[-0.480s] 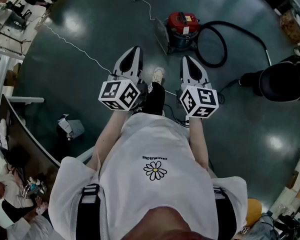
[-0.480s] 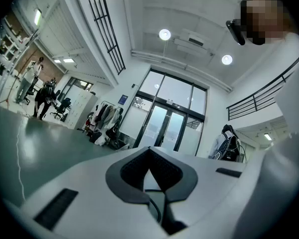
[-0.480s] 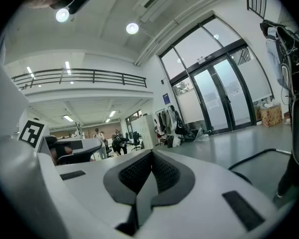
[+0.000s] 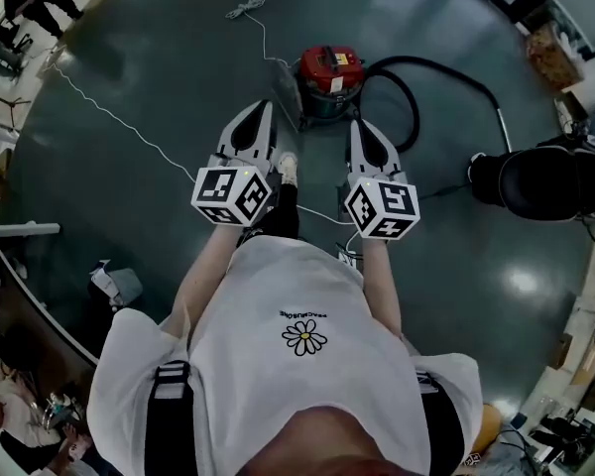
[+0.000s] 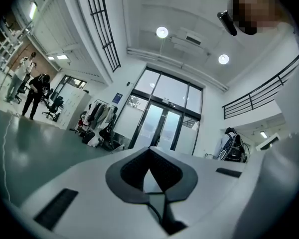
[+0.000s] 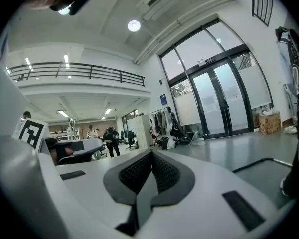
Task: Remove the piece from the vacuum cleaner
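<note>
A red-topped vacuum cleaner (image 4: 329, 79) stands on the dark floor ahead of me, with its black hose (image 4: 431, 72) looping off to the right. My left gripper (image 4: 265, 107) and right gripper (image 4: 356, 127) are held side by side at chest height, both shut and empty, their tips a short way short of the cleaner. Neither gripper view shows the cleaner: both look up across the hall, and the jaws (image 5: 149, 151) (image 6: 150, 156) meet at their points with nothing between them.
A white cable (image 4: 129, 122) runs across the floor from the left to the cleaner. A black office chair (image 4: 550, 181) stands at the right. Desks and clutter line the left edge (image 4: 10, 226). People stand far off near coat racks (image 5: 35, 91).
I have stepped toward the vacuum cleaner: it now sits lower and nearer in the head view, just past the gripper tips. Both grippers stay shut.
</note>
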